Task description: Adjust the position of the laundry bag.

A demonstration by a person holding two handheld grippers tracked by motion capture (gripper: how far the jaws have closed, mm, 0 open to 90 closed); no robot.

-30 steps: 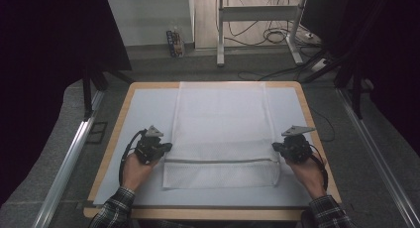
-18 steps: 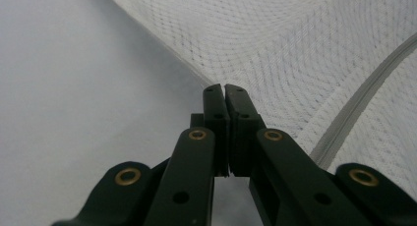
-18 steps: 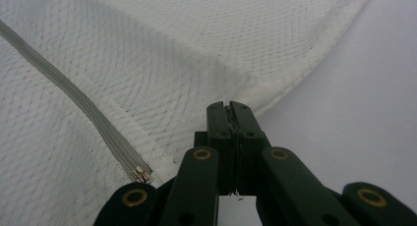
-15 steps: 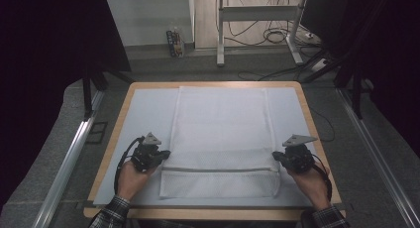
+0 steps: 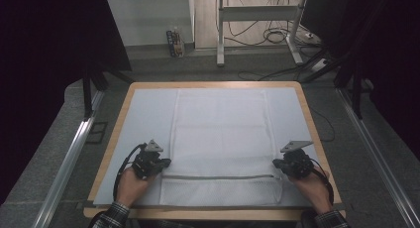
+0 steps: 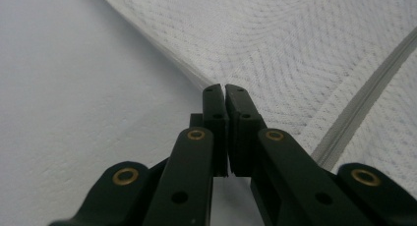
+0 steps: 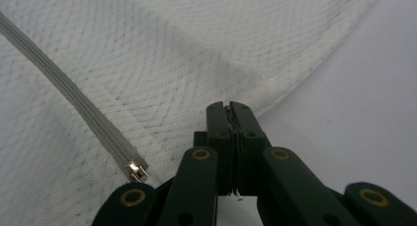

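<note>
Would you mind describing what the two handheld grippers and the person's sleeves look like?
Both the left gripper and the right gripper are black, each topped by a grey three-cornered plate and trailing a black cable. Up close, their black jaws carry brass-coloured rivets. The person's sleeves are a dark plaid.

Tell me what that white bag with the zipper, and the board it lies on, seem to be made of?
The white bag looks like soft mesh fabric, probably synthetic: both gripper views show a fine open weave in a matte finish. Its zipper looks like grey woven tape with a shiny, metal-looking slider. The board shows a pale wooden rim, and a matte white sheet, paper or plastic, covers it.
</note>
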